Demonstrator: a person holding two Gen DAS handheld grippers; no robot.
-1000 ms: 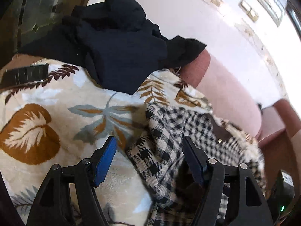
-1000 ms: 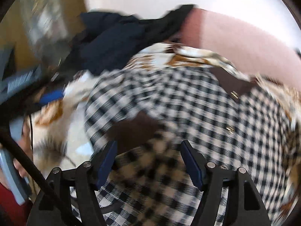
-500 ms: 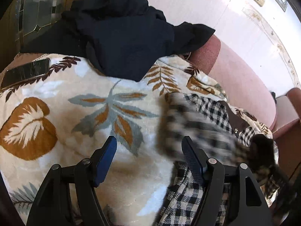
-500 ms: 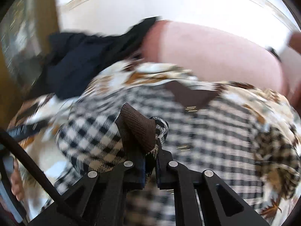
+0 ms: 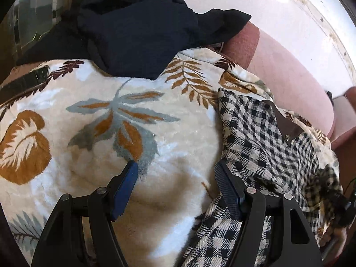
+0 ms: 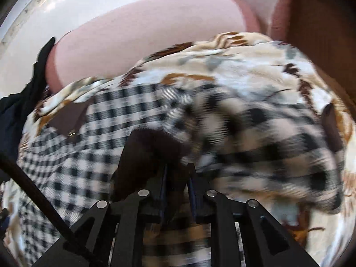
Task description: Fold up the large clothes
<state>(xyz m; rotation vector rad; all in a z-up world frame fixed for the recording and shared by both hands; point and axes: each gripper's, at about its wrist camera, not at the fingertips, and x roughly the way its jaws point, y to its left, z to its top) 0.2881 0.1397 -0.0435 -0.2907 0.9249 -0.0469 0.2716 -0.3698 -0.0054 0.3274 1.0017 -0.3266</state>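
A black-and-white checked garment [image 5: 255,138] with a brown collar [image 5: 287,122] lies on a leaf-patterned blanket [image 5: 100,151]. My left gripper [image 5: 175,166] hangs open just above the blanket. Its right finger is over the garment's left edge, and nothing is between the fingers. In the right wrist view my right gripper [image 6: 178,166] stands nearly shut, its jaws opening slightly. The garment's brown sleeve cuff [image 6: 153,146] is pinched between them. The checked sleeve [image 6: 267,138] trails blurred to the right over the garment's body [image 6: 111,120].
A dark navy garment [image 5: 138,29] is heaped at the blanket's far side. A black phone [image 5: 24,82] lies at the left edge. The pink sofa backrest [image 5: 289,77] runs behind, with a white wall above. A black cable [image 6: 44,207] crosses the lower left.
My right gripper closed on the brown cuff and swept the sleeve rightward across the garment. The sleeve has left the space between my left fingers. The left gripper sank slightly.
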